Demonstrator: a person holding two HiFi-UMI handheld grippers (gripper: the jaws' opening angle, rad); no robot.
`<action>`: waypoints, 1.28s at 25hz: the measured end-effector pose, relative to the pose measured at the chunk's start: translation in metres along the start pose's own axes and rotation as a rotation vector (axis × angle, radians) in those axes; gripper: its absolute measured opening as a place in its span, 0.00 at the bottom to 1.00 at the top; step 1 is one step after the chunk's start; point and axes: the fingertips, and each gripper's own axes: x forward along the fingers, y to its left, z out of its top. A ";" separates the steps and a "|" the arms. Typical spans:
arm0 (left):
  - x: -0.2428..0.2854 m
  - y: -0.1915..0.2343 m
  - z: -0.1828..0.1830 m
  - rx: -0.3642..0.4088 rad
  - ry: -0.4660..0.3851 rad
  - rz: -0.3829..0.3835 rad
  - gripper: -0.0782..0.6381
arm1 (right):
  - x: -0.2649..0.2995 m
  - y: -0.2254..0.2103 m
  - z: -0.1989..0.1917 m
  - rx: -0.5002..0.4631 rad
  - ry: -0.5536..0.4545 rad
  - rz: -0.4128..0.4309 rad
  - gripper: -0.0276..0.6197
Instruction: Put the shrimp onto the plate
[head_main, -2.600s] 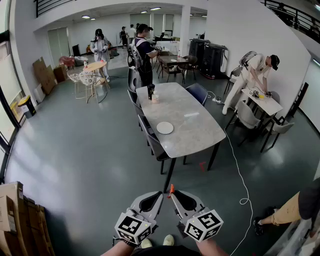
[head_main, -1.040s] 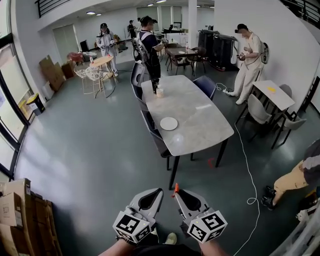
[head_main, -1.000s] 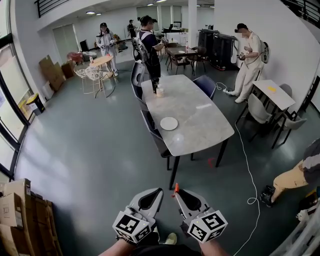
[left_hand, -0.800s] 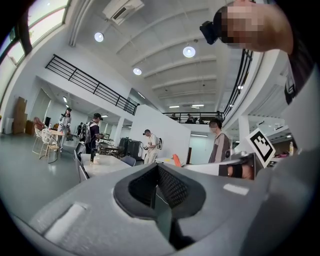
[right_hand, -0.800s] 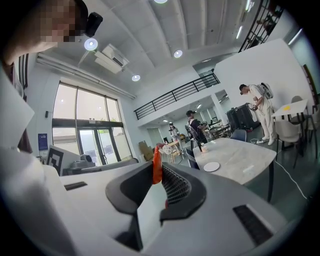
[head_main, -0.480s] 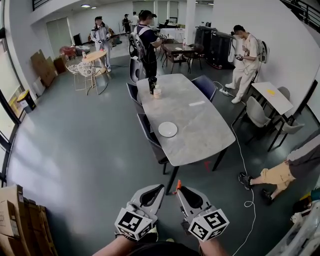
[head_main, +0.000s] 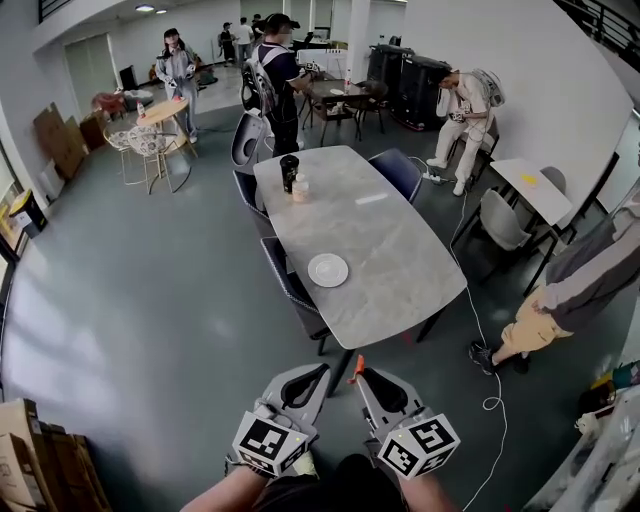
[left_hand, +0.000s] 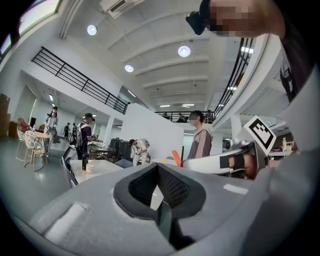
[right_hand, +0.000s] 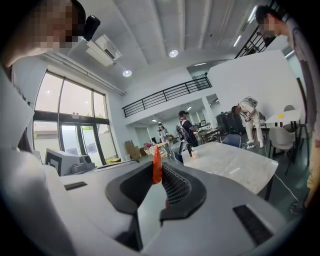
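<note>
The shrimp (right_hand: 157, 167) sits pinched between the right gripper's (head_main: 362, 374) fingers, poking out past their tips. The left gripper (head_main: 320, 372) lies just to its left, fingers pressed together on nothing. Well ahead of both sets of fingers stands the table (head_main: 400, 260). The plate (head_main: 328, 270) lies on its near half, toward the left edge. At the far end, a cup (head_main: 289, 172) and a jar (head_main: 300, 190) stand side by side. A cable (head_main: 491, 403) trails on the floor right of the fingers.

Bright, even light from ceiling lamps (left_hand: 184, 50); strong fisheye bending, dark corners.
</note>
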 end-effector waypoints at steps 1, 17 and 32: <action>0.003 0.004 0.000 -0.004 -0.001 -0.002 0.09 | 0.004 -0.002 0.001 0.000 0.004 -0.005 0.13; 0.123 0.091 -0.004 -0.017 0.020 0.098 0.09 | 0.127 -0.094 0.035 -0.010 0.056 0.112 0.13; 0.219 0.168 -0.020 -0.044 0.068 0.213 0.09 | 0.224 -0.179 0.035 0.011 0.164 0.196 0.13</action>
